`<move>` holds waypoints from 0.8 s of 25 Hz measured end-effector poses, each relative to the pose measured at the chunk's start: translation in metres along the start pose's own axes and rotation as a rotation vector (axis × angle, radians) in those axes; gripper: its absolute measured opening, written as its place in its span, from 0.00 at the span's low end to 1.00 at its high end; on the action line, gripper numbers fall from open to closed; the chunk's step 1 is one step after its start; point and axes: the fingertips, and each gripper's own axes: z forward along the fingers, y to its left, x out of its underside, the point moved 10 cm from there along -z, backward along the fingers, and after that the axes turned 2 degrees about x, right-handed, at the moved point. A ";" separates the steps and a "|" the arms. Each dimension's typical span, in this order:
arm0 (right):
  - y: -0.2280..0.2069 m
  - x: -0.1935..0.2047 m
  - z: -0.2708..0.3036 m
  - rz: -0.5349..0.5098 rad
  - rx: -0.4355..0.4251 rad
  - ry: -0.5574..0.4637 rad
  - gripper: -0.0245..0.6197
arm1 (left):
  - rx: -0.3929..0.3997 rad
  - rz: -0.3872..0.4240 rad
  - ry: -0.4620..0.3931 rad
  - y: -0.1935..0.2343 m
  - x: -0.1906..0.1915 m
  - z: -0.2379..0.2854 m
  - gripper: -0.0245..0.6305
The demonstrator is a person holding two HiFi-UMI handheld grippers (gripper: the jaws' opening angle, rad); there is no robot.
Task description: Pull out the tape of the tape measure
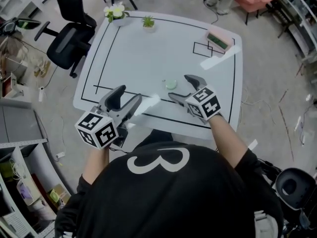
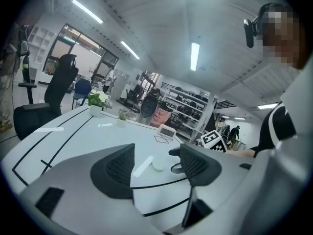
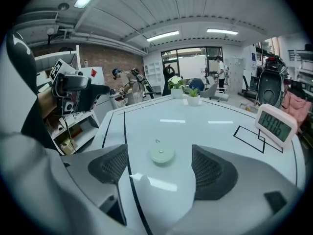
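On the table (image 1: 148,53), near its front edge, the left gripper (image 1: 130,94) and right gripper (image 1: 179,87) hover with jaws apart, both empty. The tape measure (image 3: 162,155) lies flat just ahead of the right gripper's tips, in line with their gap, untouched. Farther back stand a clock (image 1: 218,38) and two plants (image 1: 116,11).

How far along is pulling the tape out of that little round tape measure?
Nothing looks done: the tape measure lies on the table with no tape drawn out. In hand: the left claw and right claw hover open and empty, the right one facing it. Left: probably hold the case, grip the tab, pull.
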 end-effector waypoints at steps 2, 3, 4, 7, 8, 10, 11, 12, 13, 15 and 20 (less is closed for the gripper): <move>-0.003 0.001 0.010 0.002 -0.002 0.024 0.65 | 0.000 -0.008 0.013 0.004 0.003 0.004 0.46; -0.003 0.001 0.014 0.001 -0.005 0.037 0.65 | -0.001 -0.011 0.022 0.006 0.004 0.005 0.46; -0.003 0.001 0.018 -0.004 -0.006 0.049 0.65 | -0.005 -0.015 0.028 0.008 0.005 0.005 0.46; -0.005 0.000 0.028 -0.015 -0.010 0.072 0.63 | -0.017 -0.026 0.029 0.013 0.006 0.006 0.46; -0.005 0.000 0.031 -0.018 -0.012 0.079 0.63 | -0.018 -0.028 0.030 0.014 0.006 0.007 0.46; -0.005 0.000 0.036 -0.033 -0.016 0.099 0.62 | -0.019 -0.028 0.037 0.017 0.006 0.007 0.46; -0.005 0.000 0.038 -0.041 -0.016 0.111 0.62 | -0.022 -0.029 0.038 0.018 0.006 0.007 0.46; -0.005 0.001 0.040 -0.046 -0.015 0.120 0.61 | -0.024 -0.031 0.037 0.018 0.005 0.007 0.46; -0.006 0.002 0.042 -0.049 -0.013 0.129 0.60 | -0.025 -0.036 0.034 0.019 0.005 0.007 0.46; -0.007 0.004 0.045 -0.057 -0.006 0.147 0.57 | -0.025 -0.040 0.033 0.019 0.005 0.006 0.46; -0.007 0.003 0.048 -0.101 0.012 0.173 0.55 | -0.022 -0.043 0.043 0.022 0.011 0.005 0.46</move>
